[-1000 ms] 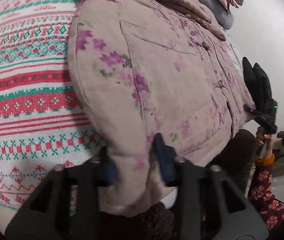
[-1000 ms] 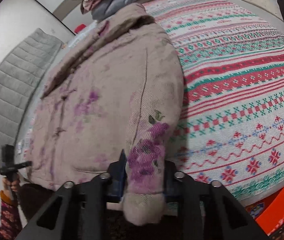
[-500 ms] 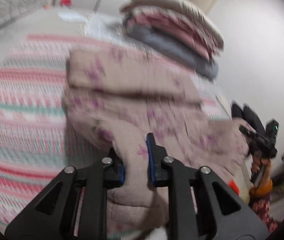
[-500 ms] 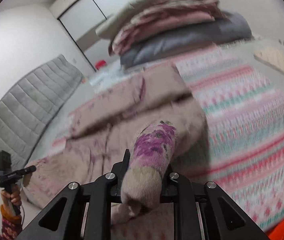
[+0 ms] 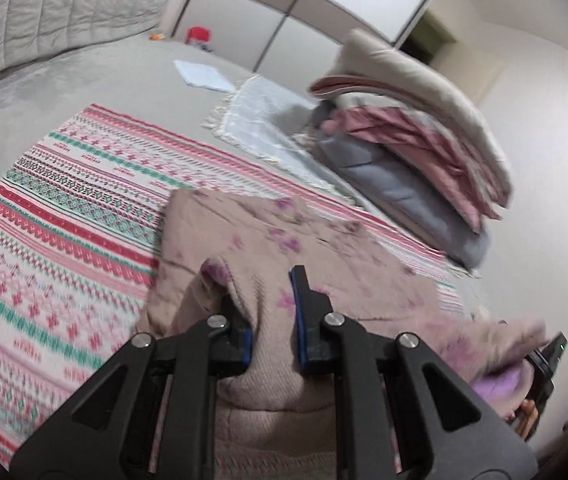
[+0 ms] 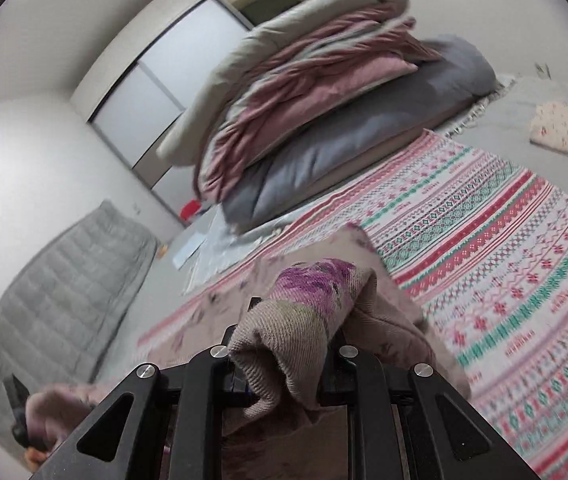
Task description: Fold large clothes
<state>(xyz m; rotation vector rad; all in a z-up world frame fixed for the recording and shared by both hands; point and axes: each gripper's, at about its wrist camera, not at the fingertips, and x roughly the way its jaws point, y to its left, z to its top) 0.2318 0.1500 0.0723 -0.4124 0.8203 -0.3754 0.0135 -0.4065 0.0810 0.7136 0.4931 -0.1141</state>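
I have the left gripper pinched tight on a bunched fold of the floral jacket, its blue-edged jaws narrow with the thick pinkish cloth squeezed between them, and the right gripper is clamped the same way on the other bottom corner, where a purple flower print bulges out over the jaws. I hold one corner in each so the hem comes up as a single straight edge rather than sagging in the middle. Beyond the jaws the rest of the jacket lies on the striped blanket, with its far part flat while the near part is raised toward me, which I judge to be the bottom half being carried over the top half. The blanket gives a flat surface to fold on. Farther off, a pile of bedding sits beside the blanket's far edge, well clear of the fold, and a grey padded mat leans at the wall.
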